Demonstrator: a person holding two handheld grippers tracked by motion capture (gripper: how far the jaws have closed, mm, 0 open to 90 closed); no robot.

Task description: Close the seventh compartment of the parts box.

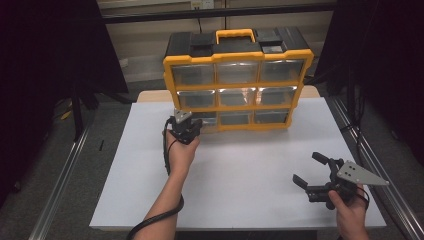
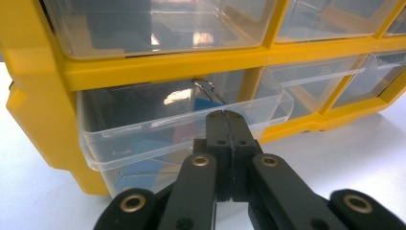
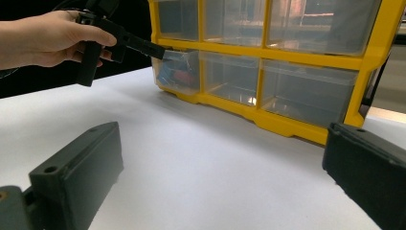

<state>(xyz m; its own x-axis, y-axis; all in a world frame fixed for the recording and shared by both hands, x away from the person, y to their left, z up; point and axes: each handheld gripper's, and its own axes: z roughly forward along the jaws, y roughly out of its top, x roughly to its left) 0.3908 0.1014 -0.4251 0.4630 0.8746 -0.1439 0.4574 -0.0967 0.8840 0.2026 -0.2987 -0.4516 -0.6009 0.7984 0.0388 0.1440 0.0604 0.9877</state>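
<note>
High view: the yellow organizer (image 1: 238,80) is stood at the far side of the white desk (image 1: 240,185), and its bottom-left drawer (image 2: 158,129) is seen drawn slightly out of the frame. The drawer's front lip is pinched by the closed jaws of the left hand-held gripper (image 2: 225,117). The right hand-held gripper (image 1: 309,172) is held wide apart over the desk, well away from the organizer, with nothing between its jaws.

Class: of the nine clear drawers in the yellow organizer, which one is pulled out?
The bottom-left drawer: it juts forward of the yellow frame and holds something blue; the rest sit flush.
</note>
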